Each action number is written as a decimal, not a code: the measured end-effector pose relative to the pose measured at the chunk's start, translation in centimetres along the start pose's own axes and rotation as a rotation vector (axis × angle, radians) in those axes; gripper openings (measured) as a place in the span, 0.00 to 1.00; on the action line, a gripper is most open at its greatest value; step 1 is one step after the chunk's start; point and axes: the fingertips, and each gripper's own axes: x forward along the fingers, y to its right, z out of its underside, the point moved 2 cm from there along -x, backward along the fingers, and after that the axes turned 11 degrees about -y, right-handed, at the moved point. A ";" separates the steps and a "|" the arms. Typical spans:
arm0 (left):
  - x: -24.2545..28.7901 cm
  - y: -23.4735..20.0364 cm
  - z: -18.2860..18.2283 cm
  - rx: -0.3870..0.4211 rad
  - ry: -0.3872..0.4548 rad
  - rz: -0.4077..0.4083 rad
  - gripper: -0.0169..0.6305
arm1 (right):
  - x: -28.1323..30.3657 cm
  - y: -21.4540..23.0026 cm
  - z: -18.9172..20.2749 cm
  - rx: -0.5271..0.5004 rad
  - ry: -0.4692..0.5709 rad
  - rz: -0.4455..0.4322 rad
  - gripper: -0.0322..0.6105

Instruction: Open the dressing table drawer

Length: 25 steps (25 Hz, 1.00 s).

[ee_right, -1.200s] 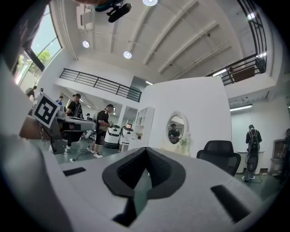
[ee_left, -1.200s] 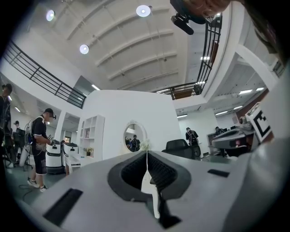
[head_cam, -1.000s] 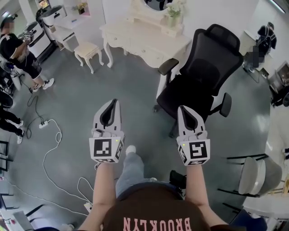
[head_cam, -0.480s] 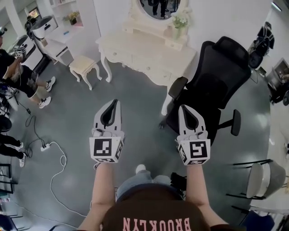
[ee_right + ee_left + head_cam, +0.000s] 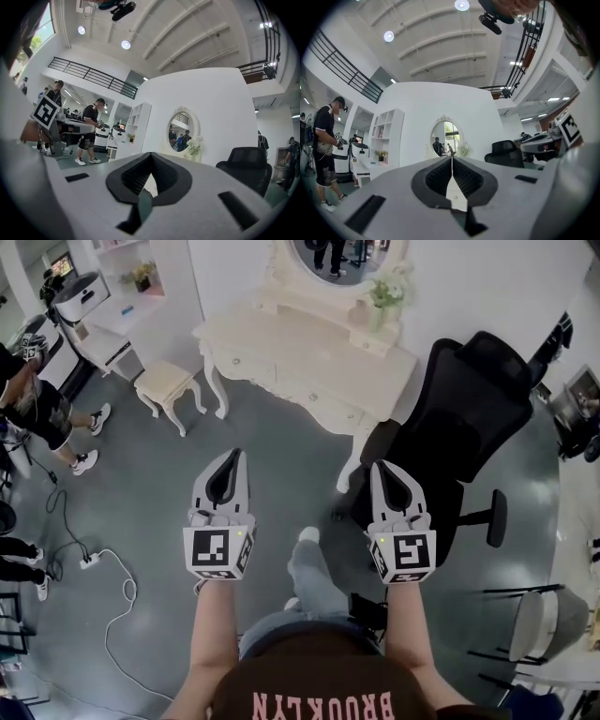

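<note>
A cream dressing table (image 5: 309,348) with an oval mirror (image 5: 342,257) stands against the white wall ahead; its drawers (image 5: 314,390) along the front are closed. My left gripper (image 5: 231,457) is held out over the grey floor, well short of the table, its jaws shut and empty. My right gripper (image 5: 381,470) is beside it, also shut with nothing in it, in front of the black office chair (image 5: 459,437). In the left gripper view the left gripper (image 5: 451,158) points at the mirror (image 5: 445,144). The right gripper (image 5: 151,155) has the mirror (image 5: 182,132) to its right.
The black chair stands right of the table, close to its right leg. A cream stool (image 5: 169,385) is at the table's left. A person (image 5: 33,399) stands at far left by white machines (image 5: 80,306). A white cable (image 5: 112,615) trails on the floor. A flower vase (image 5: 386,296) sits on the tabletop.
The person holding the grippers has walked forward: the dressing table and chair have come nearer and lower in the head view. Both grippers keep the same pose, shut.
</note>
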 end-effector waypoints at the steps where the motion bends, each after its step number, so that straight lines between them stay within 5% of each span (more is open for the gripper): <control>1: 0.9 -0.5 0.2 -0.002 -0.002 -0.001 0.04 | 1.1 0.2 0.1 0.002 0.002 0.001 0.04; 16: 25.8 -8.0 0.4 0.022 -0.024 0.060 0.04 | 24.1 8.4 -1.0 0.049 -0.020 0.054 0.04; 25: 38.2 -9.2 -0.4 0.008 -0.034 0.125 0.04 | 32.6 14.6 -1.6 0.069 -0.044 0.133 0.04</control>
